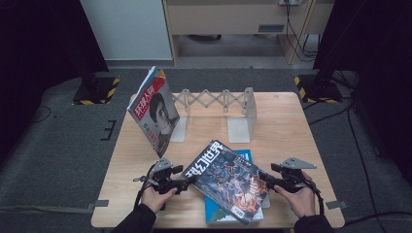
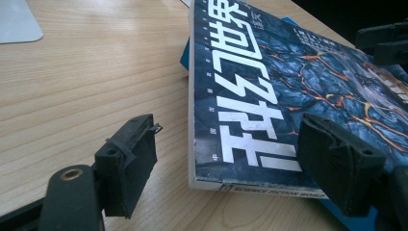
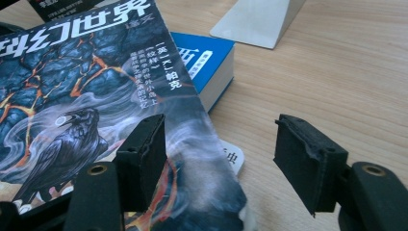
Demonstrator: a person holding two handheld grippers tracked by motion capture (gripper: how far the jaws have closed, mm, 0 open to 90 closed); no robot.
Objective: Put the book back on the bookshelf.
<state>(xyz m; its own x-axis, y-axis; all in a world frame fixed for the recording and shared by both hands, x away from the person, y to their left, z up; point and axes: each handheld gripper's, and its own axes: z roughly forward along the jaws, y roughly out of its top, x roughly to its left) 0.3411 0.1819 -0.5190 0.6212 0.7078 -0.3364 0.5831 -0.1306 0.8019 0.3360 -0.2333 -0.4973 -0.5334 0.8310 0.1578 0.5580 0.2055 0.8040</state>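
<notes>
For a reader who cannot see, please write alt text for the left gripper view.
The left claw is open around the near corner of a dark magazine with large white characters and orange cracks on its cover. The magazine lies on a blue book, on a light wooden table; the other claw shows at the far edge.

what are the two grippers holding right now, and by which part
Nothing. The left gripper and right gripper are open, fingers straddling opposite edges of the dark magazine without clamping it.
</notes>
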